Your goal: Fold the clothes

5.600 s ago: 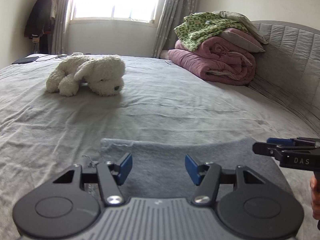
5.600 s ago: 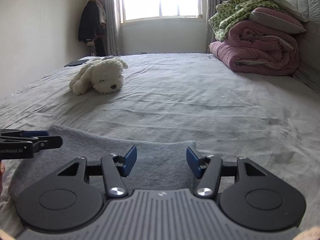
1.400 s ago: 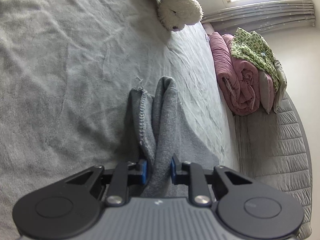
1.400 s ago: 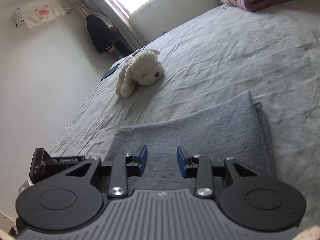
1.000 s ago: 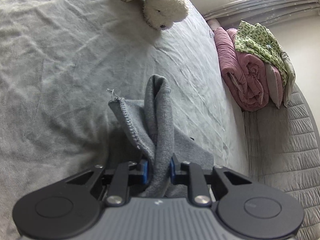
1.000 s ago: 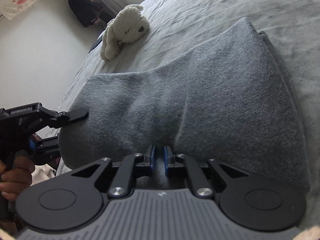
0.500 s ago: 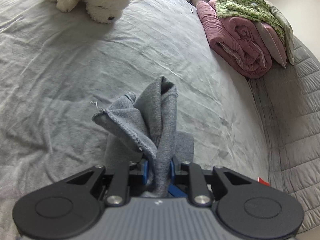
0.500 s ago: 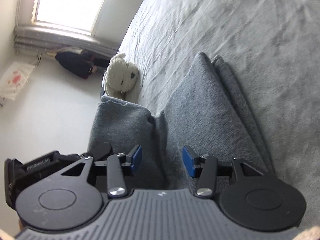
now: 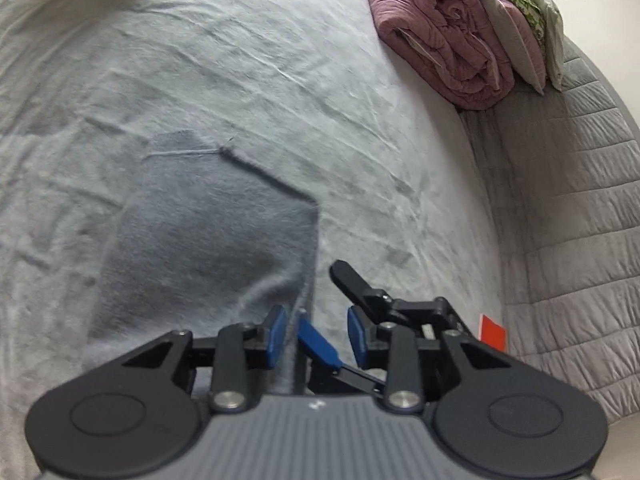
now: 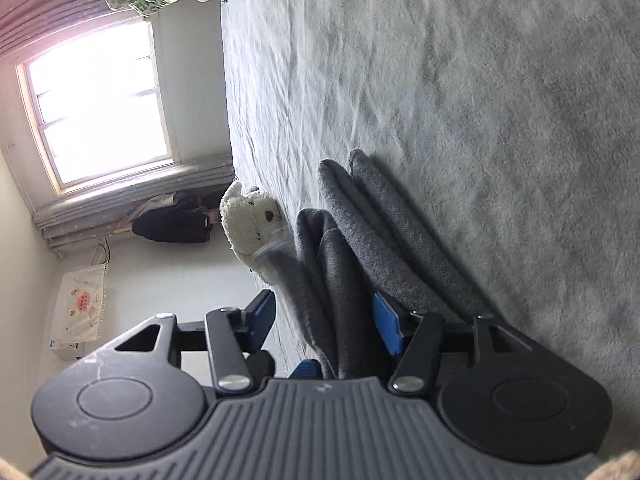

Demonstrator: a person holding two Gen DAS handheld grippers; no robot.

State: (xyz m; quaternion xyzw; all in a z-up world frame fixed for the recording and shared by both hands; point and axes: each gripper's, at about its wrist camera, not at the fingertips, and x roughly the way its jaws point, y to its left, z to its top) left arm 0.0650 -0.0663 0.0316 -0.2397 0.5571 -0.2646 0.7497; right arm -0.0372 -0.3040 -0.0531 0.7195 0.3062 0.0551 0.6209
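A grey knit cloth [image 9: 208, 232] lies folded flat on the grey bed sheet [image 9: 240, 60]. My left gripper [image 9: 316, 332] is open at the cloth's near right edge, and that edge runs down between its blue pads. One of my right gripper's fingers [image 9: 360, 288] pokes in just right of the cloth. In the right wrist view, which is rolled sideways, my right gripper [image 10: 324, 320] is open with the cloth's stacked folds [image 10: 360, 240] standing between its fingers. A blue pad of the left gripper [image 10: 306, 368] shows low beneath the cloth.
A white stuffed dog [image 10: 252, 224] lies farther up the bed. A pink quilt with a green blanket [image 9: 444, 36] is piled against the grey quilted headboard [image 9: 580, 200]. A window [image 10: 100, 100] and a dark hanging coat [image 10: 172, 224] are beyond the bed.
My left gripper has opened and let go of the cloth, which was bunched up in its jaws and now lies flat. The right gripper has rolled sideways and stays open.
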